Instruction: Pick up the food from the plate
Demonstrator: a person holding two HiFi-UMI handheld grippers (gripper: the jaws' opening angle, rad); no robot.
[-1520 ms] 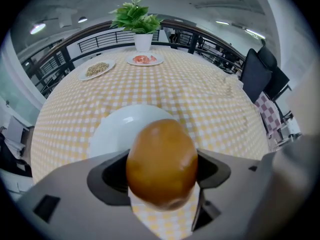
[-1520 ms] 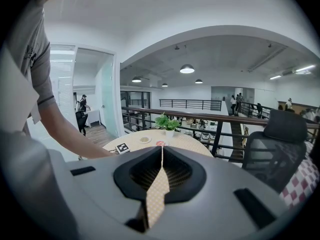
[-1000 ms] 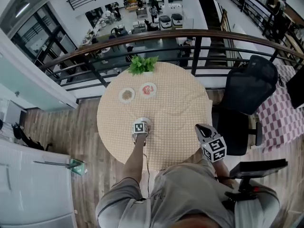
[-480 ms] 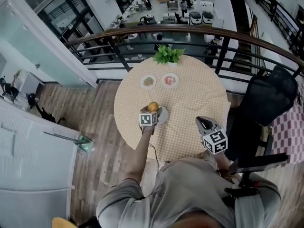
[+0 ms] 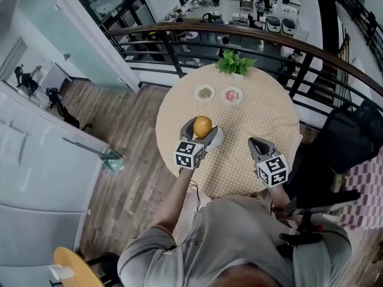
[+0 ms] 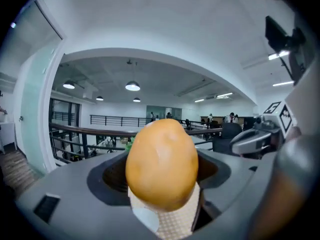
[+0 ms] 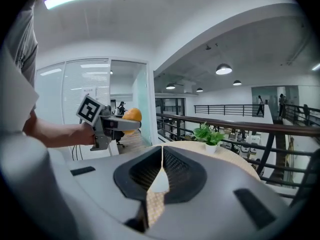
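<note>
Far dishes (image 5: 205, 92): contents too small to ID. Plate (image 5: 219, 136) mostly hidden under left gripper (image 5: 200, 129) and food (image 5: 203, 126). Chair (image 5: 350, 139) cut at right edge.

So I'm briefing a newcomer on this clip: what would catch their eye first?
First, the orange egg-shaped food, clamped in the left claw and held above the round table. Next comes the right claw, shut and empty, at the table's near right. After that, the two small plates beside the potted plant at the far side.
</note>
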